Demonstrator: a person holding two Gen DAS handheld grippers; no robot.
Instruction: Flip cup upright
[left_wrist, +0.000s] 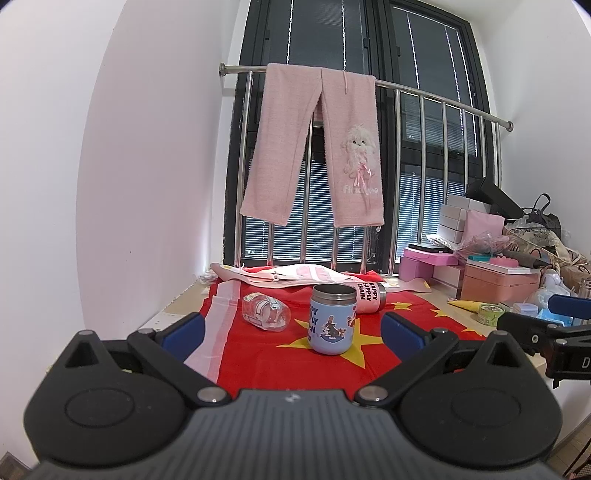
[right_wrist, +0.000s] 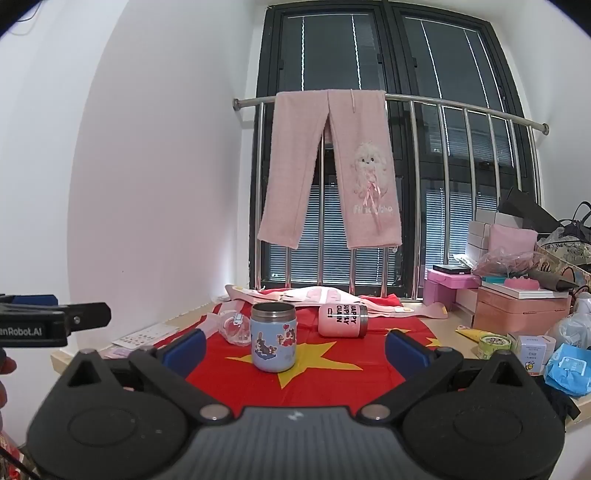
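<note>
In the left wrist view, the blue cup stands upright on the red flag cloth, steel rim up, with cartoon characters and partial letters "PPLY" down its side. Behind it the pink cup lies on its side, reading "HAPPY SUPPLY CHAIN", and a clear plastic bottle lies to the left. The left tongs are spread wide, blue pads clear of the blue cup between them, holding nothing. Pink trousers hang from the steel rail, with partly readable lettering under a fluffy dog. In the right wrist view, the blue cup stands upright, the pink cup lies behind and right of it on the tabletop, mouth to the right, same slogan. The right tongs gape wide and empty, touching nothing. The left tongs' body at the left edge reads "nRobot.AI".
</note>
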